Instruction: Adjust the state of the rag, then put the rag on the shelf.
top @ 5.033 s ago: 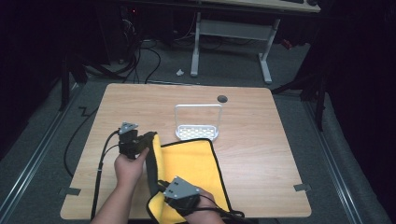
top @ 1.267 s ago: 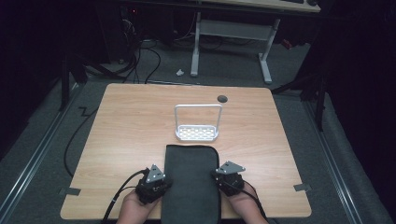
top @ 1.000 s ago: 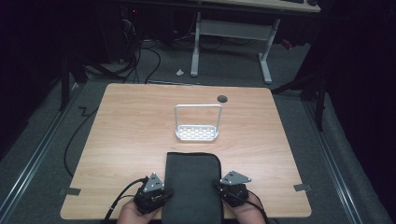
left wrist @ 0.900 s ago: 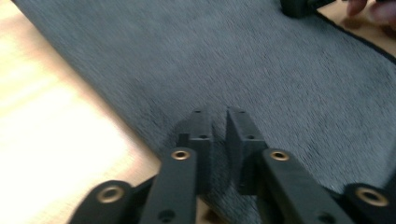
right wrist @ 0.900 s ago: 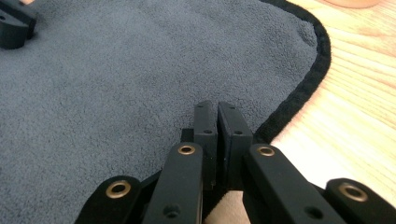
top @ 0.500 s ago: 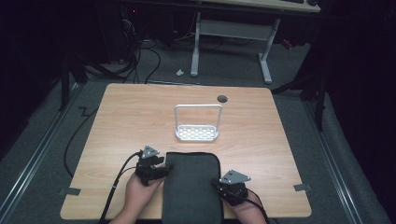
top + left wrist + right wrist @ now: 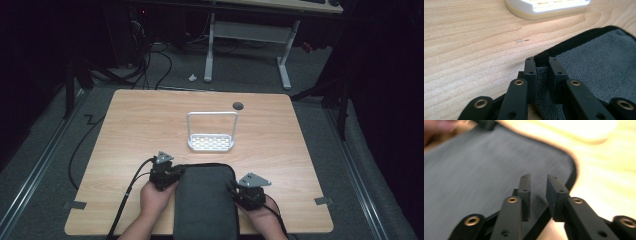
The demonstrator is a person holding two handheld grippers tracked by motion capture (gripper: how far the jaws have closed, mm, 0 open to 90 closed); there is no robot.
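A dark grey cloth (image 7: 205, 200) with a black hem lies folded at the near middle of the wooden table (image 7: 140, 125). My left gripper (image 7: 172, 172) sits at its far left corner. In the left gripper view the jaws (image 7: 541, 60) have just been closing and now pinch the hemmed corner of the cloth (image 7: 599, 60). My right gripper (image 7: 235, 189) is at the cloth's right edge. Its jaws (image 7: 537, 177) have just been opening and stand apart over the blurred cloth (image 7: 474, 170), with nothing gripped between them.
A white slotted rack with a wire hoop (image 7: 211, 142) stands just beyond the cloth at mid-table; its base (image 7: 549, 7) shows ahead of the left jaws. A small round hole (image 7: 238, 105) marks the table's far side. Cables trail off the near left edge.
The cloth, earlier open with its yellow inside showing, is folded dark side up. My left gripper has moved from the cloth's near left edge to its far left corner. The right gripper stayed put.
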